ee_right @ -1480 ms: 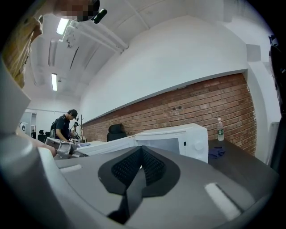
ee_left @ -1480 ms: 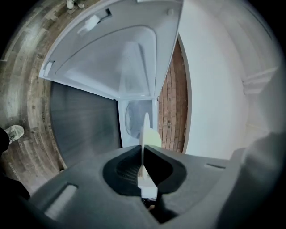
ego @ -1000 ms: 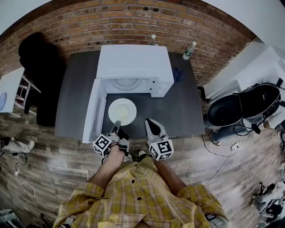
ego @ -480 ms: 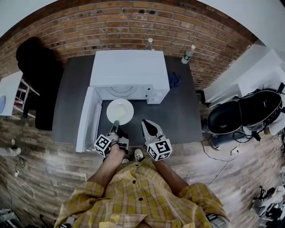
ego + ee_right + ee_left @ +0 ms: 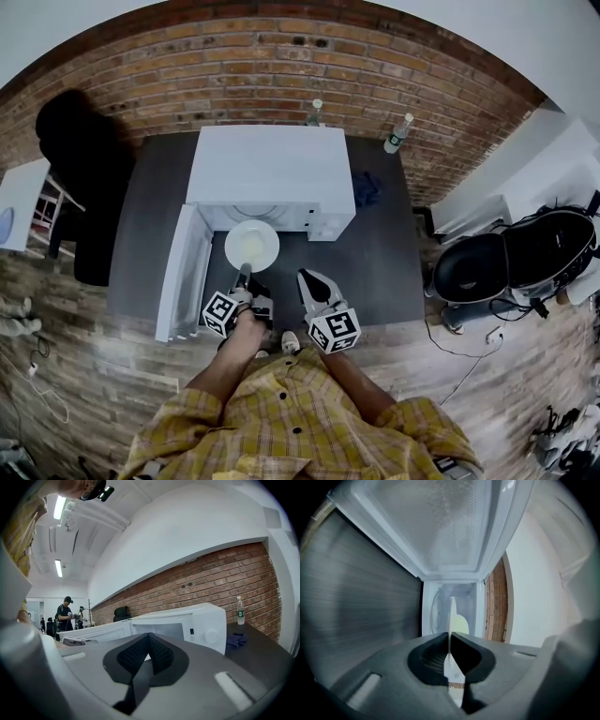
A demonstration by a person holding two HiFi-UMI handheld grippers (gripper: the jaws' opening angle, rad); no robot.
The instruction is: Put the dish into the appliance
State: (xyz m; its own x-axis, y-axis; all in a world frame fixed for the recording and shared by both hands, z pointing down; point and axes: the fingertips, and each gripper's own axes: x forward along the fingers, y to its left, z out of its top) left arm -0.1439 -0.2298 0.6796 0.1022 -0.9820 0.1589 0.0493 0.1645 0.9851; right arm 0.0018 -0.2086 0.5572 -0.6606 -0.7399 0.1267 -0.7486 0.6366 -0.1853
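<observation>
Cream-white round plate (image 5: 251, 244) hovers at the open mouth of the white microwave (image 5: 267, 173) on the dark grey bench (image 5: 375, 253) in the head view, held by its near rim in the left gripper (image 5: 245, 273) to slide in level. Left gripper view: jaws clamp the thin plate edge-on, cavity ahead. Right gripper view: the right gripper (image 5: 149, 654) has its jaws closed, empty
</observation>
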